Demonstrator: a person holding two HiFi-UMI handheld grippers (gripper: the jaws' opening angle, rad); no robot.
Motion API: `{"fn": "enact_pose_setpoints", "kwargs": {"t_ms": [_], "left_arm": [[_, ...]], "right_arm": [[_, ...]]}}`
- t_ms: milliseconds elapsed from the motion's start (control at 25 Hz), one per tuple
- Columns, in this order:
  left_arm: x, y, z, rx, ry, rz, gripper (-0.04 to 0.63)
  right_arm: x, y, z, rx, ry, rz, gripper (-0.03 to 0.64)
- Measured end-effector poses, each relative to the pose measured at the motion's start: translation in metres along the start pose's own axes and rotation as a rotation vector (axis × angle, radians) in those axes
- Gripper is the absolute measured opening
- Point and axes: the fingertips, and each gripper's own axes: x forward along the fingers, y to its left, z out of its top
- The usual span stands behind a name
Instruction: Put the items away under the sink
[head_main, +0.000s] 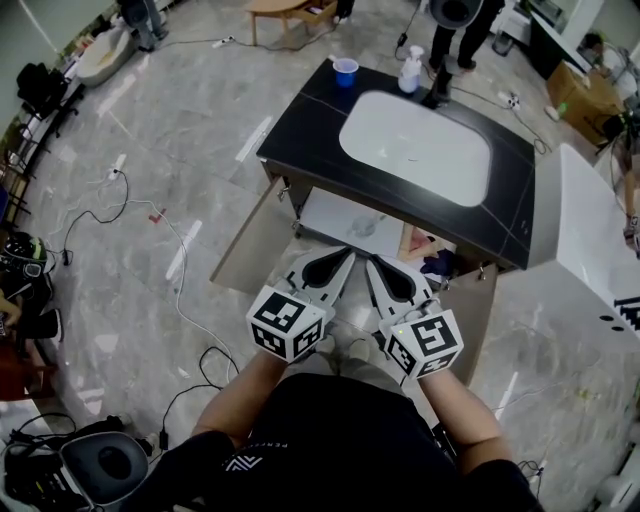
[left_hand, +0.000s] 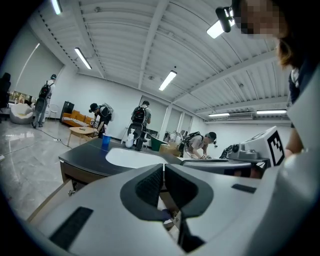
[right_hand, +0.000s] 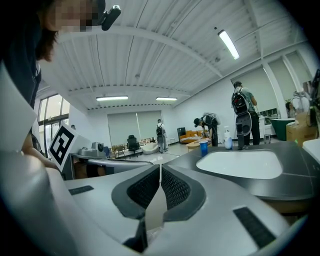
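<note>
Left claw (head_main: 345, 256) and right claw (head_main: 372, 265) sit side by side in the head view, both clenched and empty. Bare forearms hold them out in front of the person's dark shirt, tips aimed at the open cupboard (head_main: 330, 215) under the sink (head_main: 415, 145). Just past the tips, a clear thing (head_main: 365, 225) lies on the cupboard's white shelf and a dark blue bundle (head_main: 437, 265) sits further right; neither touches a claw. A cupboard door (head_main: 250, 240) hangs wide open. On the black counter (head_main: 300, 120) a blue cup (head_main: 345, 72) and a white pump bottle (head_main: 411, 68) stand at the far edge, well apart from the claws. Cables trail over the pale marble floor (head_main: 150, 150).

In the left gripper view, the jaws press together with nothing between them, pointing almost level at the counter. The right claw's marker cube (left_hand: 274, 142) shows at the right. People with backpacks stand about a bright white hall under strip lights.

In the right gripper view, the jaws likewise meet on nothing. The white basin lies to the right, with the cup and bottle beyond it.
</note>
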Motion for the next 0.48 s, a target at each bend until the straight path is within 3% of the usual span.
{"fn": "enact_pose_setpoints", "kwargs": {"t_ms": [480], "left_arm": [[-0.0101, 0.0010, 0.0044, 0.010, -0.014, 0.008, 0.017]], "right_arm": [[-0.0061, 0.0072, 0.0008, 0.005, 0.001, -0.005, 0.040]]}}
